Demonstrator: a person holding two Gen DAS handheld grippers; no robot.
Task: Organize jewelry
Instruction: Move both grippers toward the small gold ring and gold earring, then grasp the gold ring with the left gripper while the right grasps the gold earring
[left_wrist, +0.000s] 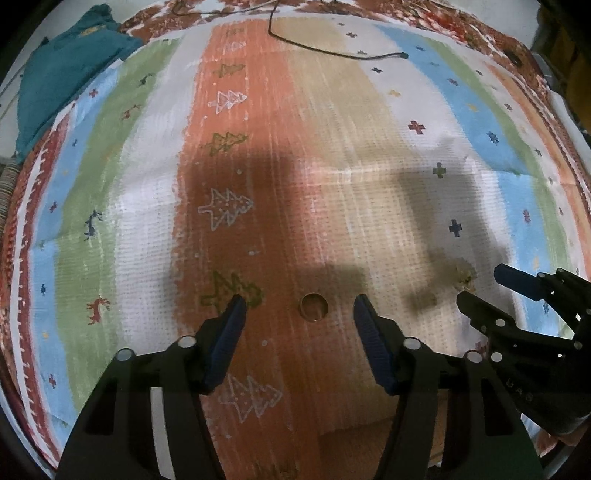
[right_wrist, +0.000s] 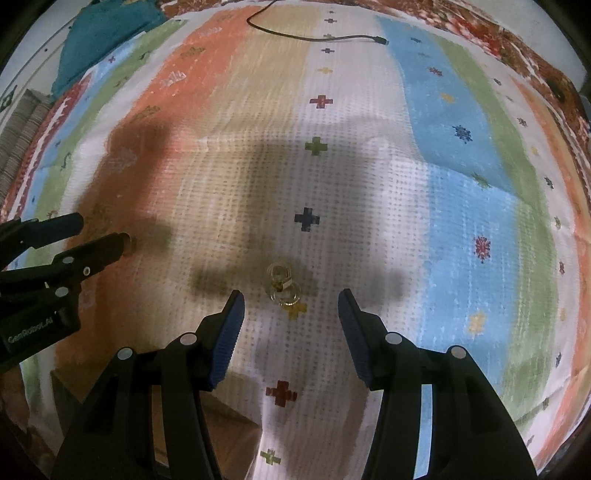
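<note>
It looked like a room in someone's home — a striped cloth (left_wrist: 325, 155) printed with little trees, crosses and reindeer covered the surface, a teal garment (left_wrist: 62, 74) lay crumpled at its far corner, and a loose black cable (right_wrist: 317, 35) trailed across it — nothing workshop-like.

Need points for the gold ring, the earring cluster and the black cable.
gold ring (left_wrist: 313, 307): left wrist view, on the band's rim.
earring cluster (right_wrist: 283, 286): right wrist view, middle of the tangled hoops.
black cable (right_wrist: 380, 40): right wrist view, on its plug end.
</note>
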